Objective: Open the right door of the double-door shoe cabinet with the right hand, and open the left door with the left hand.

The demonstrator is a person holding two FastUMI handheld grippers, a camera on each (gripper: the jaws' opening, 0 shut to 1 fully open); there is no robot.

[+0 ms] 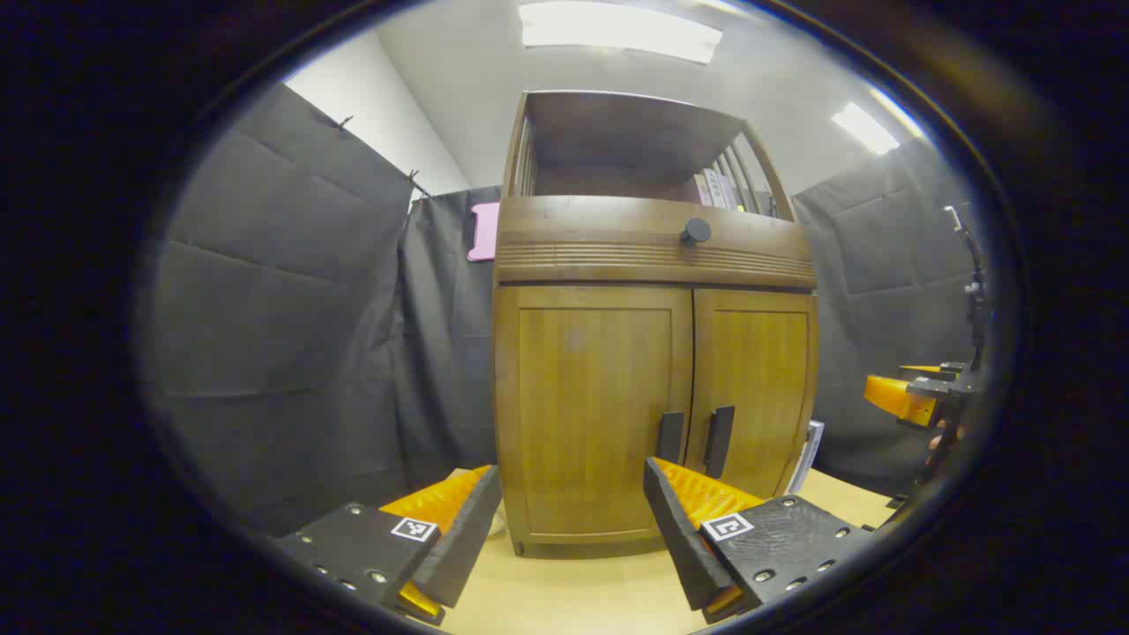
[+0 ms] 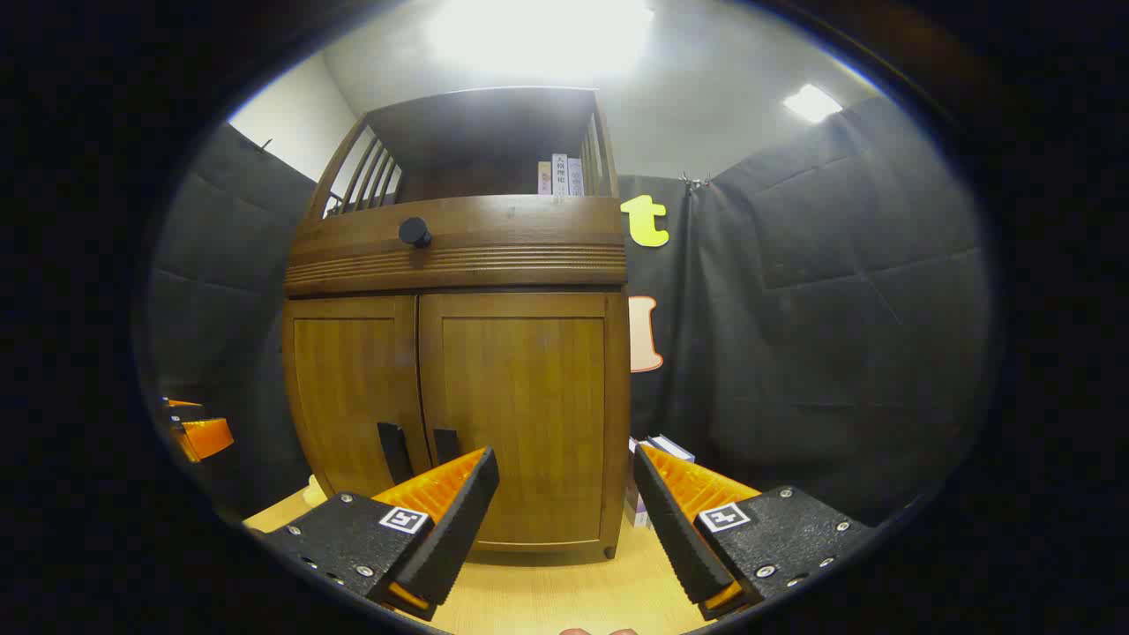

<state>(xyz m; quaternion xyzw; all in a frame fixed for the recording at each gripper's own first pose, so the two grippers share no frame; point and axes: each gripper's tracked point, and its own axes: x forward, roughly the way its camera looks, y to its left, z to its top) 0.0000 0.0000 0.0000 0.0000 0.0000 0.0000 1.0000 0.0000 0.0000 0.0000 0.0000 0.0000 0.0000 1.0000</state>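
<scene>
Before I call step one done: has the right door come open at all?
No, in the right gripper view the right door sits flush beside the left door, both closed.

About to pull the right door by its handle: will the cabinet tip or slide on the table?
The cabinet looks like solid wood with a wide base, so it probably won't tip. The smooth table may let it slide. The handle looks rigid.

Left hand-held gripper (image 1: 571, 507): I see its jaws spread wide at the bottom of the left gripper view, gripping nothing | Right hand-held gripper (image 2: 564, 494): jaws equally wide at the bottom of the right gripper view, nothing between them | I also spot it at the right edge of the left gripper view.
</scene>
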